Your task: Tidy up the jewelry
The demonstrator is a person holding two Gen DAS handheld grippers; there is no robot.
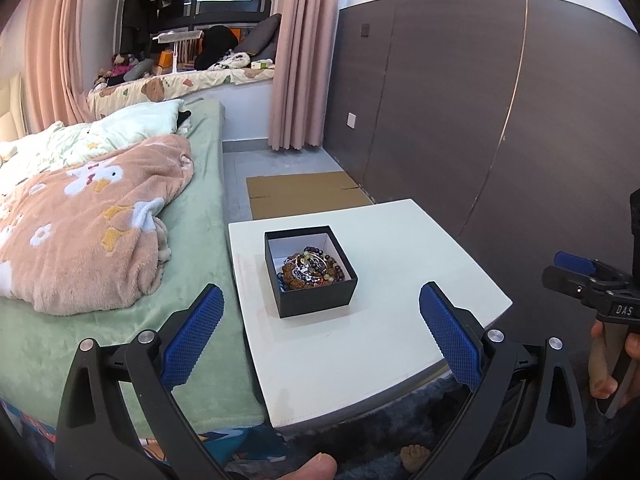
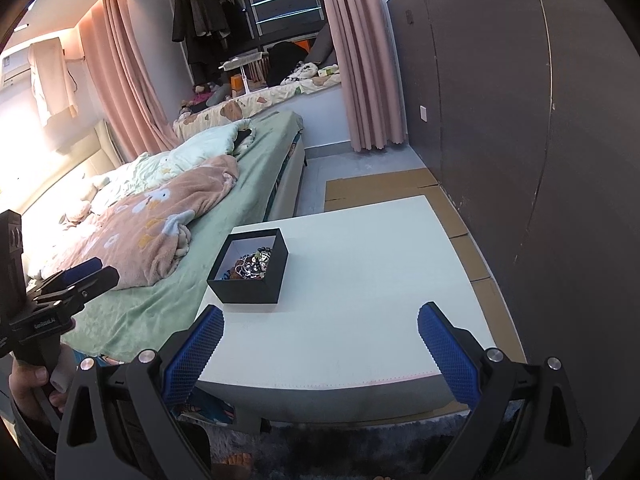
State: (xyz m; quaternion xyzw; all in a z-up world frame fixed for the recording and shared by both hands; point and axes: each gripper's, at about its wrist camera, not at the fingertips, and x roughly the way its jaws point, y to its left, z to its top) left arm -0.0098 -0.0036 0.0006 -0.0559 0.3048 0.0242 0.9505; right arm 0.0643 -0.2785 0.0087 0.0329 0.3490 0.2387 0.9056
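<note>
Jewelry [image 1: 310, 267] heaped in black box [image 1: 316, 300] on white table [image 1: 400, 320], none outside. My left gripper [image 1: 320, 332] and right gripper [image 2: 320, 344] both spread wide, empty, short of box. Fits either sorting ahead or tidy-up finished; can't tell which.

Pretty even indoor light, a bit cool. The right wrist view is blown out at upper left, over the wall [image 2: 48, 128] by the bed. Heavy fisheye bending with black corners. The bench [image 1: 400, 320] is sharp and barely shadowed.
</note>
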